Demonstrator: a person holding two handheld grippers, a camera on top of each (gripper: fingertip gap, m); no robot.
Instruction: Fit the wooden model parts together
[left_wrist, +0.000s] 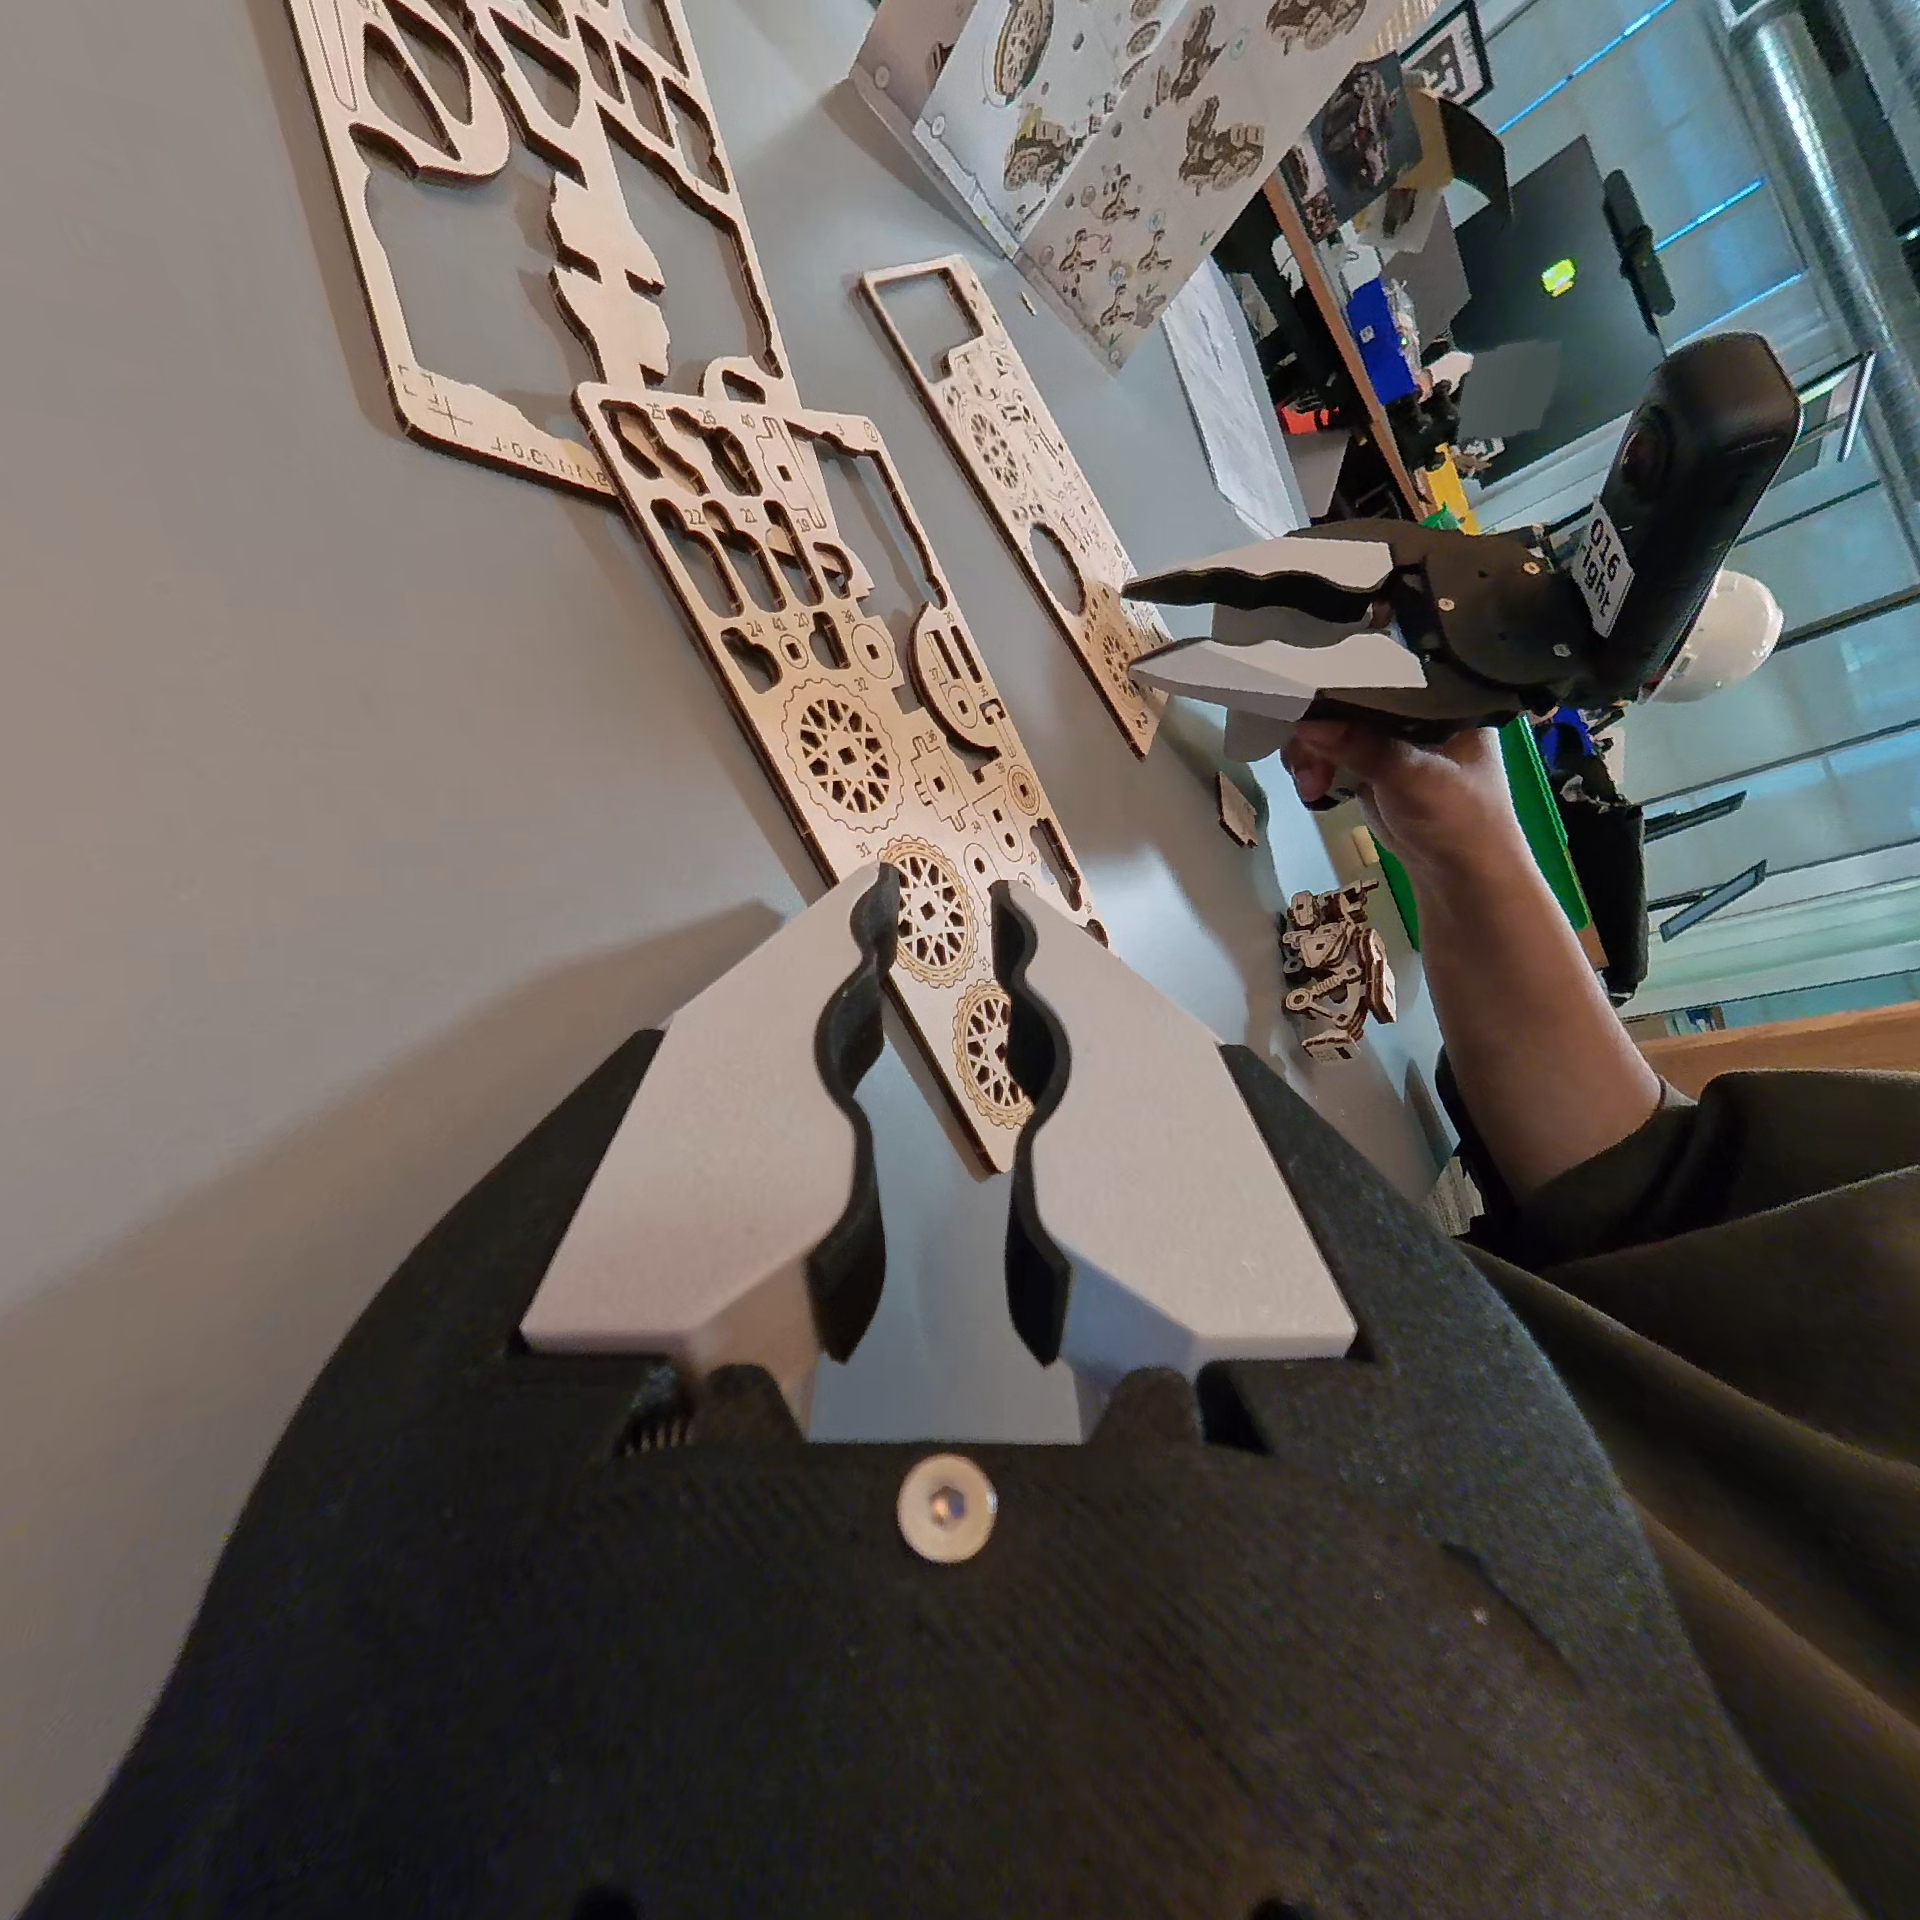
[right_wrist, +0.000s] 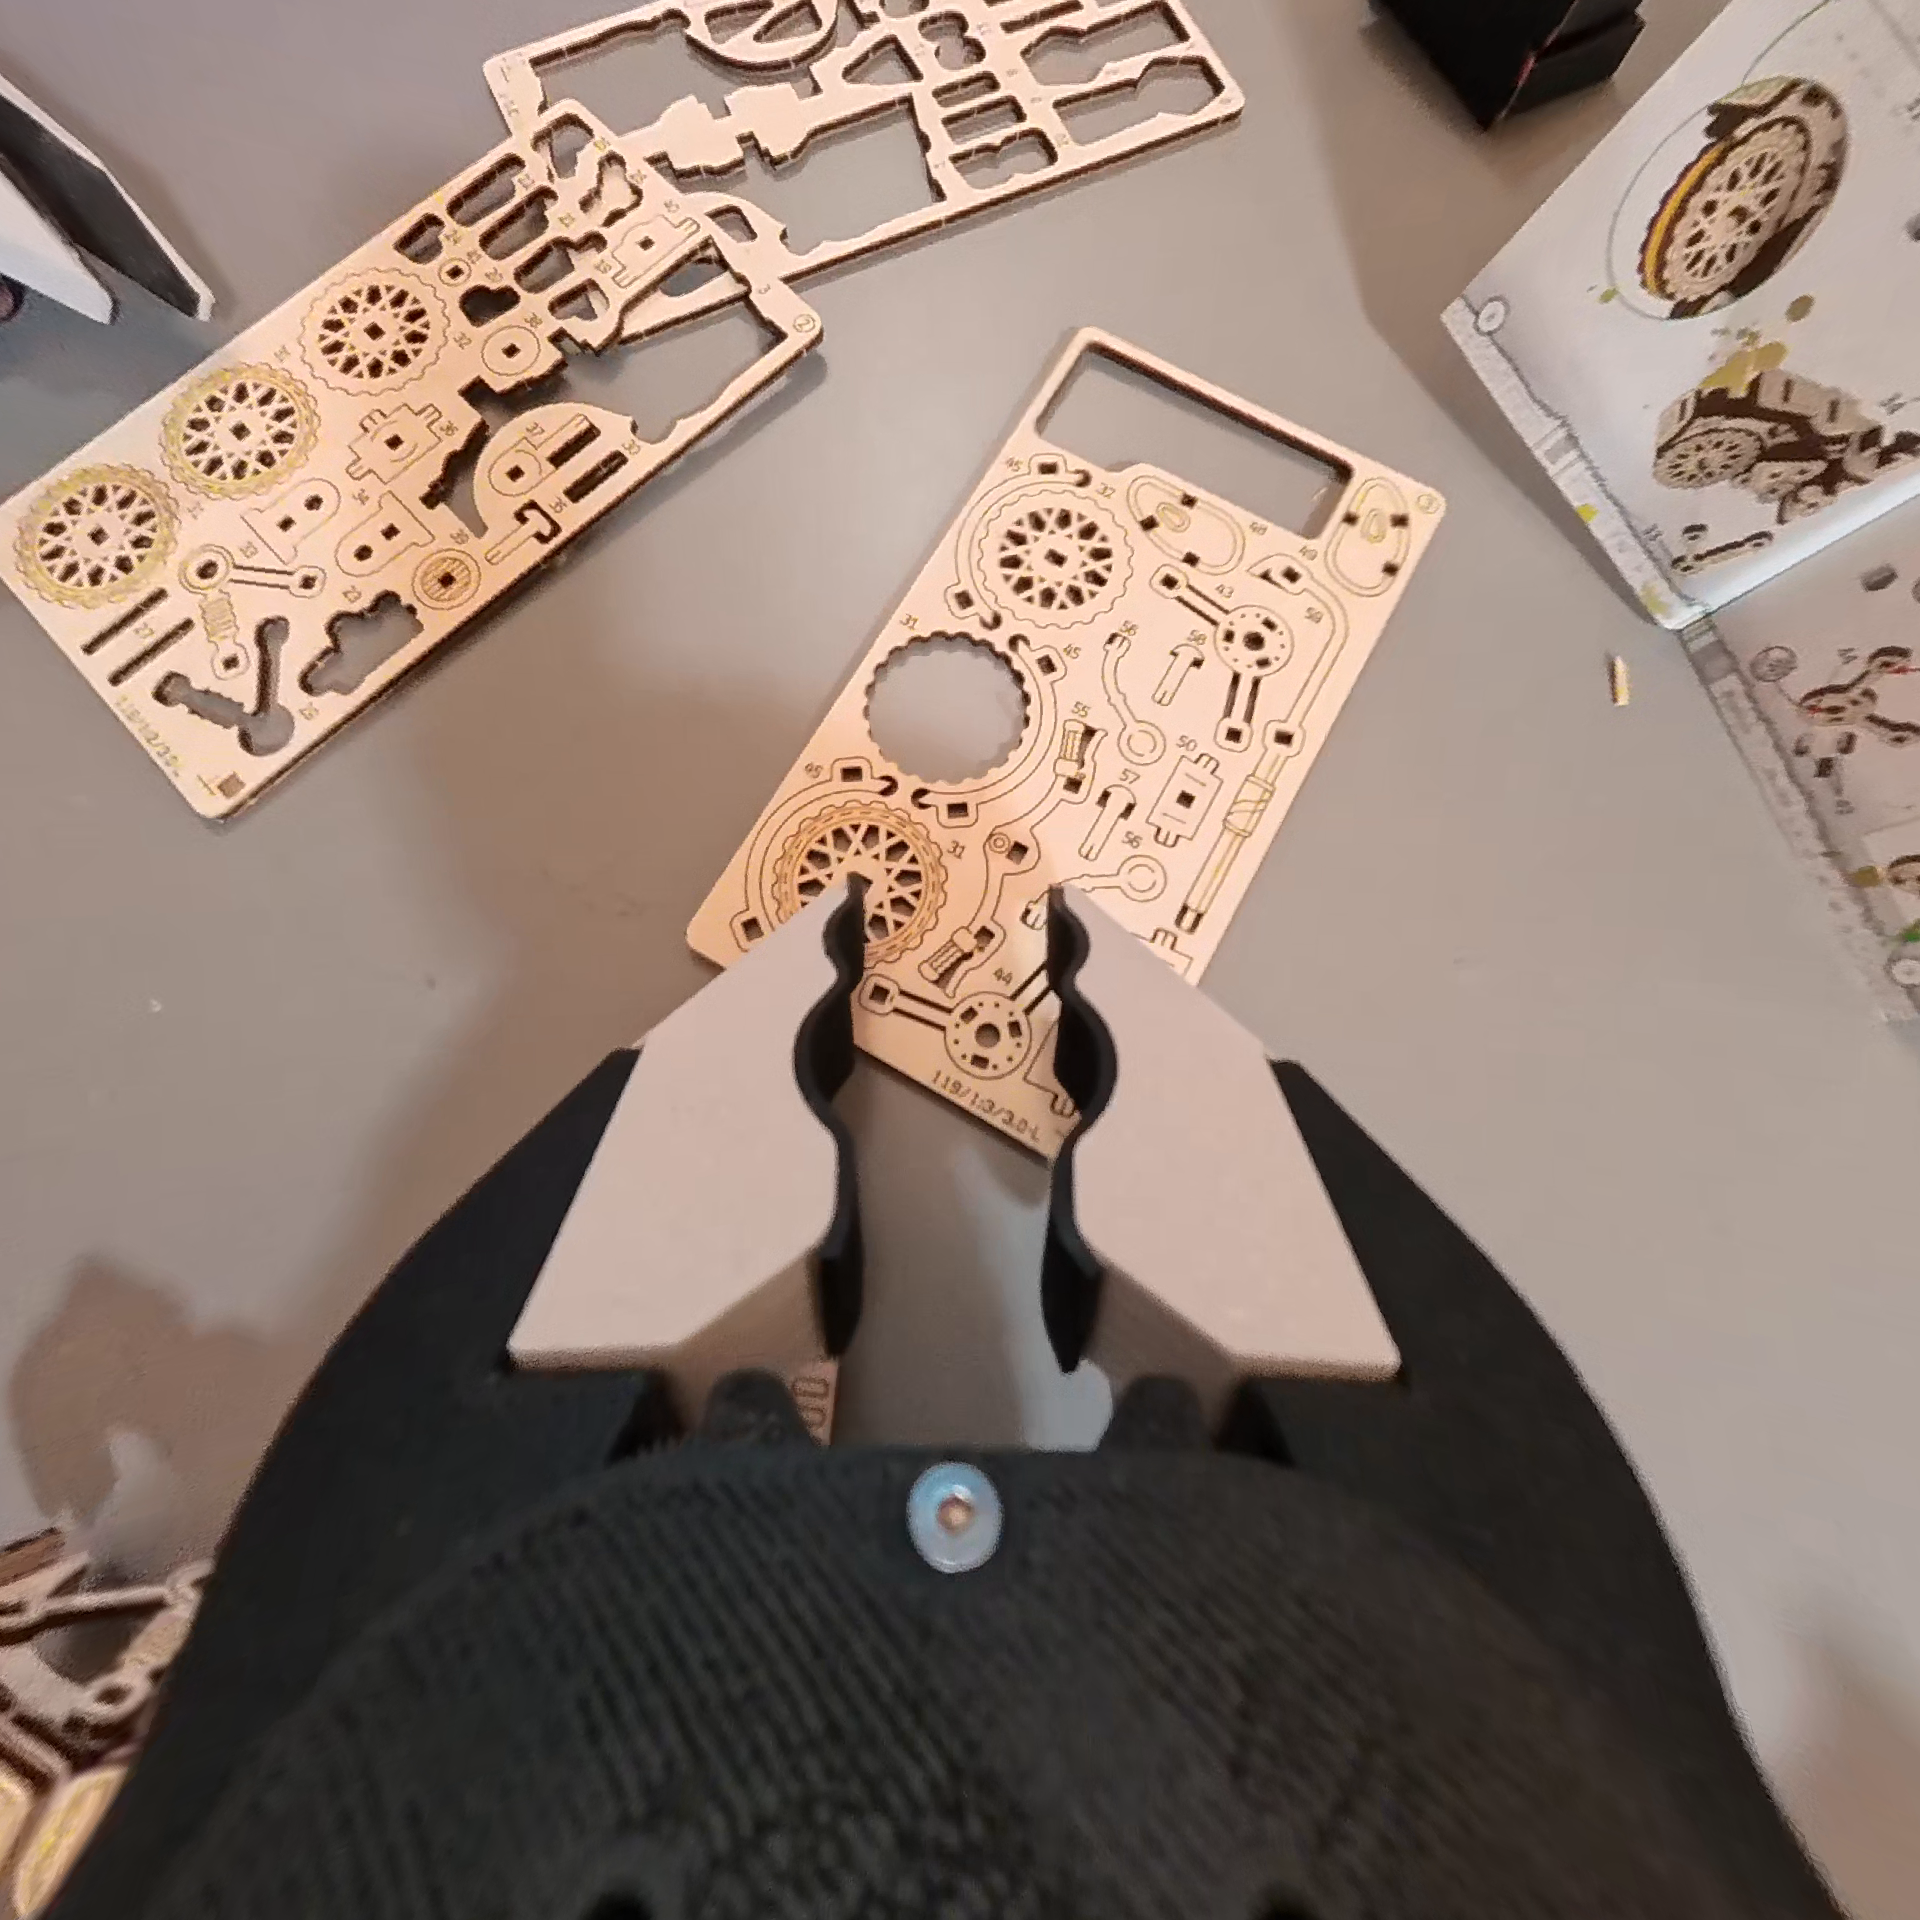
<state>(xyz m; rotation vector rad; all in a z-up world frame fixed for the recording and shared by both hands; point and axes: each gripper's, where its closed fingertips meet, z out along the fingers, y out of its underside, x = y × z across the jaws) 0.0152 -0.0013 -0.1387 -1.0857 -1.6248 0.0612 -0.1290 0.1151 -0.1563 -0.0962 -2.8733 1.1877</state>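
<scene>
Three laser-cut wooden part sheets lie on the grey table. My right gripper is open and empty, just above the near end of the narrow sheet, with its left fingertip over a spoked gear wheel still in that sheet. A round toothed hole shows where another gear has been taken out. My left gripper is open and empty, over the near end of the middle sheet with its gears. The right gripper also shows in the left wrist view, over the narrow sheet.
A partly built wooden model stands near the table's right edge. A mostly emptied large sheet lies farther off. An instruction booklet lies at the right, with a small wooden peg beside it. A loose wooden piece lies near the holder's hand. Tip to tip, the grippers are about 20 cm apart. The small wooden peg lies around 12 cm away from my right fingertips. Seen from the left wrist view as well.
</scene>
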